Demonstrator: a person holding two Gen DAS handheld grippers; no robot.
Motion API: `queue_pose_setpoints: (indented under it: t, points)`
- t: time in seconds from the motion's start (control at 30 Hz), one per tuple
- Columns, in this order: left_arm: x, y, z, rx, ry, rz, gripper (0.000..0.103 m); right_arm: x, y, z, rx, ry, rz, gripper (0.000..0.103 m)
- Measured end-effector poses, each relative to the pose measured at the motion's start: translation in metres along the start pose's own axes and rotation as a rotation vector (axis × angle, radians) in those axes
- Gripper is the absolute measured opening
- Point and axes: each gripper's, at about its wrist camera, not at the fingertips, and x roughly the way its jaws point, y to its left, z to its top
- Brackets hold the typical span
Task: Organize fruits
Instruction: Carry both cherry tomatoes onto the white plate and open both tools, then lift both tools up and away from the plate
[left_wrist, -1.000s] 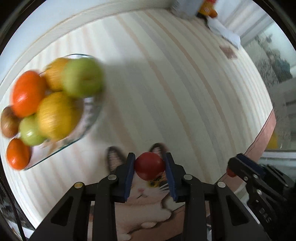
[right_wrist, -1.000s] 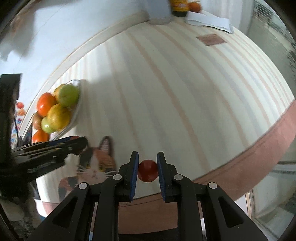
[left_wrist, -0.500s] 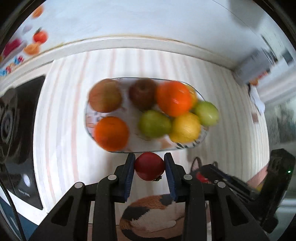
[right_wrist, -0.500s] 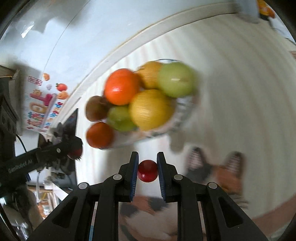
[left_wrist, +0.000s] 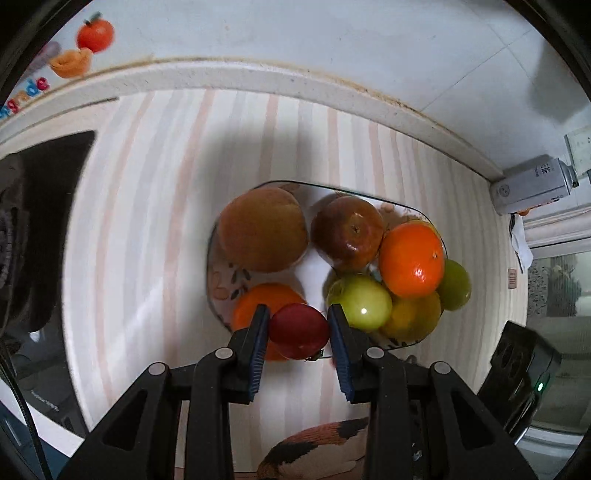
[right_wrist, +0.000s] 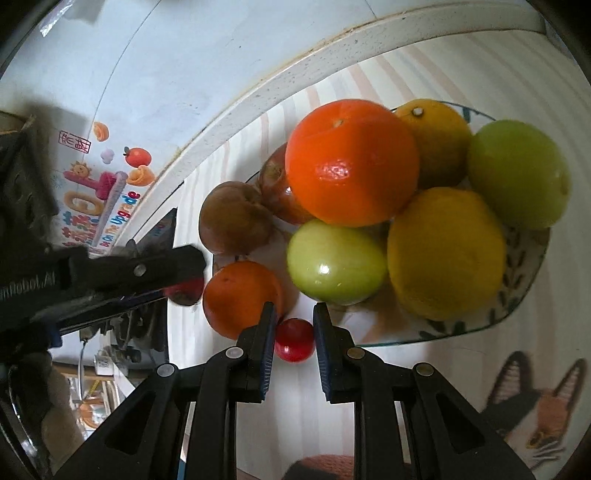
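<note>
A: Left hand-held gripper (left_wrist: 298, 332) is clamped tight on a red tomato (left_wrist: 299, 331), pads pressing both sides, right over the near rim of the glass plate (left_wrist: 212, 273).

B: And the right hand-held gripper (right_wrist: 293, 339) is closed on a smaller cherry tomato (right_wrist: 294, 339), poised at the plate's near edge beside an orange (right_wrist: 240, 299).

A: The plate sits on the striped counter (left_wrist: 147, 221), and it's crowded: a brown pear (left_wrist: 262, 229), a reddish apple (left_wrist: 347, 232), a big orange (left_wrist: 412, 260), a green apple (left_wrist: 360, 301).

B: Plus a large lemon (right_wrist: 447, 253) at the front, touching the green one.
</note>
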Motion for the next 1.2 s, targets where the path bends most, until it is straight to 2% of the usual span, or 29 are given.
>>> queue_pose_setpoints:
  t: [0.17,0.27,0.33,0.4,0.43,0.5,0.57,0.6,0.63,0.67,0.7,0.77,0.9,1.07,1.2]
  points:
    - [0.019,-0.015,0.012,0.054,0.041,0.006,0.030,0.000,-0.002,-0.003,0.006,-0.006,0.025,0.023]
    - [0.027,-0.022,0.017,0.084,0.062,0.015,0.030,0.000,-0.006,-0.003,0.022,0.002,0.019,0.029]
    - [0.031,-0.023,0.018,0.094,0.073,0.034,0.031,-0.005,-0.012,-0.006,0.036,-0.004,0.006,0.052]
    - [0.032,-0.023,0.020,0.095,0.077,0.050,0.033,-0.010,-0.015,-0.007,0.050,-0.023,-0.004,0.061]
    - [0.032,-0.022,0.021,0.090,0.075,0.058,0.036,-0.011,-0.014,-0.007,0.053,-0.027,-0.007,0.061]
    - [0.028,-0.019,0.021,0.081,0.064,0.062,0.054,-0.018,-0.015,-0.008,0.054,-0.034,-0.018,0.061]
    - [0.023,-0.015,0.020,0.072,0.050,0.072,0.067,-0.025,-0.013,-0.009,0.042,-0.037,-0.042,0.062]
    - [0.018,-0.013,0.019,0.073,0.035,0.073,0.068,-0.031,-0.010,-0.010,0.029,-0.038,-0.075,0.068]
    - [0.014,-0.012,0.017,0.076,0.026,0.080,0.068,-0.034,-0.009,-0.010,0.020,-0.039,-0.100,0.078]
    - [0.008,-0.010,0.014,0.083,0.011,0.102,0.072,-0.039,-0.006,-0.012,0.005,-0.042,-0.132,0.084]
    - [0.003,-0.009,0.010,0.089,-0.002,0.114,0.086,-0.047,-0.003,-0.014,-0.014,-0.044,-0.184,0.091]
    - [-0.009,-0.005,0.001,0.101,-0.037,0.141,0.096,-0.059,0.002,-0.018,-0.049,-0.055,-0.256,0.092]
    - [-0.036,0.003,-0.027,0.123,-0.113,0.212,0.096,-0.087,0.005,-0.030,-0.100,-0.094,-0.382,0.096]
    - [-0.059,0.005,-0.062,0.144,-0.174,0.225,0.096,-0.123,0.013,-0.046,-0.134,-0.153,-0.456,0.096]
    - [-0.074,-0.002,-0.088,0.161,-0.216,0.230,0.096,-0.156,0.021,-0.064,-0.147,-0.184,-0.469,0.097]
